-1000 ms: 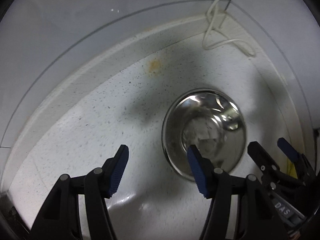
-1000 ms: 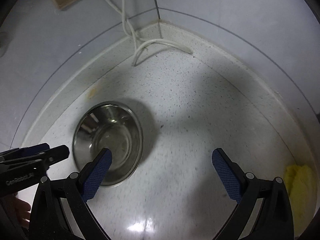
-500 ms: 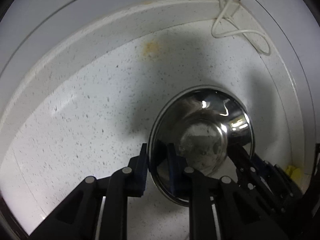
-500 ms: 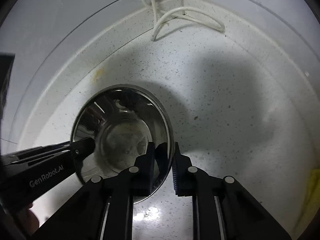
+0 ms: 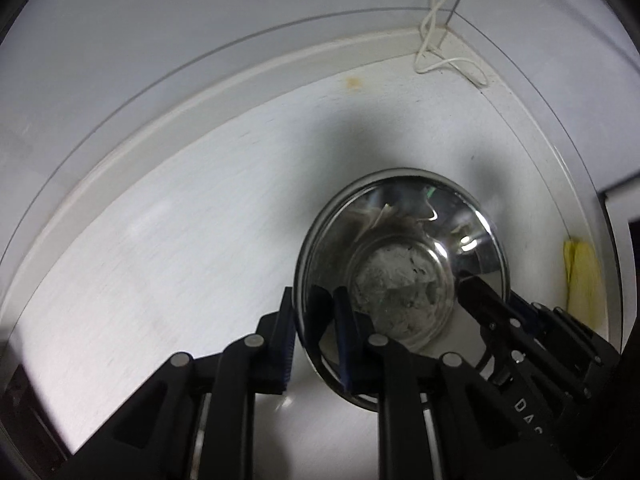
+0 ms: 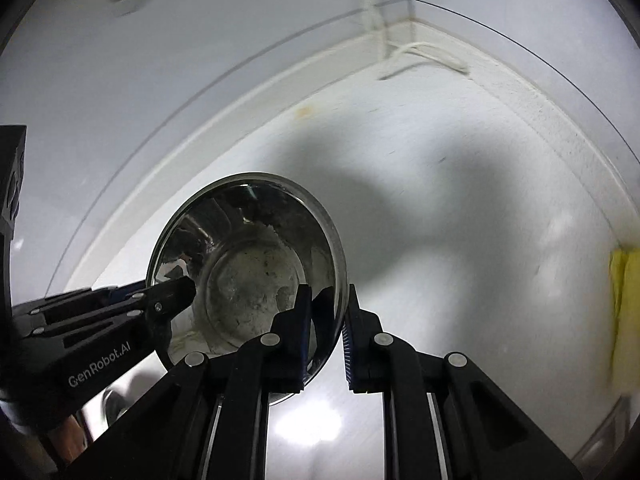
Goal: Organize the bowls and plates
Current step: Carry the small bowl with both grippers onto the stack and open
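Note:
A shiny steel bowl [image 5: 404, 264] [image 6: 248, 268] hangs above the white speckled counter [image 5: 180, 240], held from both sides. My left gripper [image 5: 314, 332] is shut on the bowl's left rim, one blue pad inside the bowl and one outside. On the opposite rim my right gripper [image 6: 326, 320] is shut the same way. Each gripper shows in the other's view: the right one [image 5: 492, 316] at the bowl's right edge, the left one [image 6: 168, 296] at its left edge. The bowl's inside holds only reflections.
White wall panels meet in a corner behind the counter, where a white cord [image 5: 444, 60] [image 6: 424, 56] hangs and loops. A yellow cloth [image 5: 580, 280] [image 6: 628, 304] lies at the counter's right edge. A rust-coloured stain [image 5: 354, 82] marks the counter near the back wall.
Both grippers went from wide open beside the bowl to shut on its rim. The bowl has since come up off the counter and moved back from the corner.

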The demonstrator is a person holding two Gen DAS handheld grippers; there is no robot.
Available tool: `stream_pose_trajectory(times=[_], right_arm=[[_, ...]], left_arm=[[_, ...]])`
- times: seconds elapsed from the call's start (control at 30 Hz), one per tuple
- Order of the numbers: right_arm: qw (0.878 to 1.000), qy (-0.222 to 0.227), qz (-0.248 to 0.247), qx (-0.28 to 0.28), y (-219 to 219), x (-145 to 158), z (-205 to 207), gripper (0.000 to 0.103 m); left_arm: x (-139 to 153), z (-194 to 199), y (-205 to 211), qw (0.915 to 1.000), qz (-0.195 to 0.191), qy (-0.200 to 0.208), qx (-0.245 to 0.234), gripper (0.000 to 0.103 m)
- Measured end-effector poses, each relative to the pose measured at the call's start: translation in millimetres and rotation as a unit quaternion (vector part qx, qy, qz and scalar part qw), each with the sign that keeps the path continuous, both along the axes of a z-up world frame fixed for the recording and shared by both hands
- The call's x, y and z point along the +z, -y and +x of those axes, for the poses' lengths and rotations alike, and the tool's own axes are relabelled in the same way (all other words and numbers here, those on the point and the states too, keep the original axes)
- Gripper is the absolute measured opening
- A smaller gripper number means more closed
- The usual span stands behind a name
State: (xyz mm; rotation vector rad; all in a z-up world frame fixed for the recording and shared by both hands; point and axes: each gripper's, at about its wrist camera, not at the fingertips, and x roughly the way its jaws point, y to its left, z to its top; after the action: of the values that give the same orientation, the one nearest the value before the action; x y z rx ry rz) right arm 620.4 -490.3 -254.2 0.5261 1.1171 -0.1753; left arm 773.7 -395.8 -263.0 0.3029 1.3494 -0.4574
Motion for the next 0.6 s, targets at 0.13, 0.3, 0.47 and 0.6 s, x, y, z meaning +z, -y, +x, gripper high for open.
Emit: stream_pose_trajectory(times=[0.13,0.3,0.47,0.6], right_arm=[[0.999,0.015,0.008,0.038,-68.2,12.9,-29.8,0.013],[0.994,0.015,0.018,0.103,-146.0,19.4,-52.4,0.013],[0.988,-0.002,0.021,0.153,-197.8,9.5,-61.5,0.013],[0.985,-0.021,0.023,0.172,-213.8,-6.0,-63.6,0.013]], left_arm=[[18.1,-31.5,-72.5,0.9997,-0.002,0.018,0.014,0.017],[24.2,-65.8,-159.5,0.9983,0.005,0.031,0.049,0.017],[10.8,-82.5,-217.3,0.9957,0.013,0.017,0.09,0.017],[-7.4,-89.9,-240.1,0.994,0.012,0.0,0.108,0.017]])
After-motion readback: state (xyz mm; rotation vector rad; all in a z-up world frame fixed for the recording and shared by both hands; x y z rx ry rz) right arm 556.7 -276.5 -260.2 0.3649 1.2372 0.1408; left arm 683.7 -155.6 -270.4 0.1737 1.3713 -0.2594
